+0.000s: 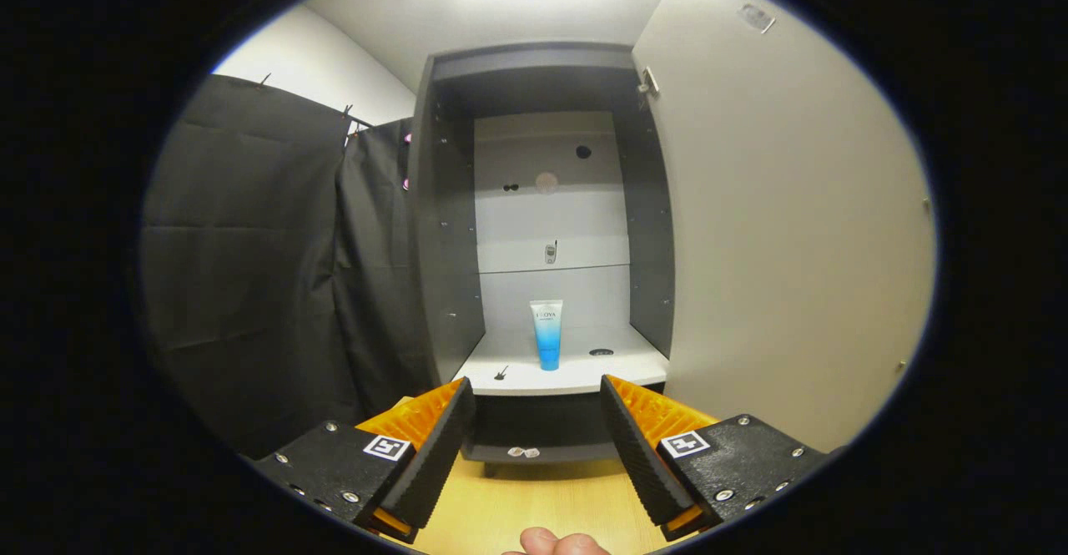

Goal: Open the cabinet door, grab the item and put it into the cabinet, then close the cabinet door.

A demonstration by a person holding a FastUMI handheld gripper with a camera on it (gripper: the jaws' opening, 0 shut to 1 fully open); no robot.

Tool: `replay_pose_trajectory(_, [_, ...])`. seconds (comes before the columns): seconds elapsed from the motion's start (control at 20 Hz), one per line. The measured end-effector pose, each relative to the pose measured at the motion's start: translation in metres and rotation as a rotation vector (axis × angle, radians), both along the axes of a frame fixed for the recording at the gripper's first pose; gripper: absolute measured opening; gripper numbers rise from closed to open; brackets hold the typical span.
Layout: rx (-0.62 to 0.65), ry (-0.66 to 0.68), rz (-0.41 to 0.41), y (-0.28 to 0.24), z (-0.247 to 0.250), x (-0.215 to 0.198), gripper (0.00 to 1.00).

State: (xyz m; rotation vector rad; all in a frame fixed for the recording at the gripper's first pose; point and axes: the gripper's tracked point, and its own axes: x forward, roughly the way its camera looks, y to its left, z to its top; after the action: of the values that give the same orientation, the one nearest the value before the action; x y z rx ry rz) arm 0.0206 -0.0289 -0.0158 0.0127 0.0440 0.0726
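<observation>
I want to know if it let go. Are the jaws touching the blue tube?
Apart. The gripper view shows the open gripper empty, with the blue tube standing beyond it on the cabinet shelf.

Open cabinet [534,204] with a tube [546,334] inside

The gripper [536,409] has its fingers spread wide with nothing between them. Beyond them, the blue and white tube stands upright on the white shelf [576,380]. The door [784,229] is swung open beside it.

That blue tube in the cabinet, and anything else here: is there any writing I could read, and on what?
Tube, standing on the cabinet shelf beyond the open fingers: one line of print near its top, too small and blurred to read.
Square black-and-white markers on the gripper: patterns, no letters.
Small stickers on the cabinet's base: unreadable.
</observation>
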Motion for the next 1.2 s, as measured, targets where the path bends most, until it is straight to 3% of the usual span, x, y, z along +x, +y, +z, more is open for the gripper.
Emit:
replay_pose_trajectory(0.3, [-0.029,-0.011,-0.041,-0.032,0.022,-0.111,0.93])
replay_pose_trajectory(0.7, [-0.023,-0.001,-0.345,-0.211,0.036,-0.19,0.93])
replay_pose_trajectory(0.9, [-0.005,-0.002,-0.399,-0.286,0.047,-0.173,0.94])
replay_pose_trajectory(1.2, [-0.055,0.009,-0.291,-0.308,0.051,-0.108,0.95])
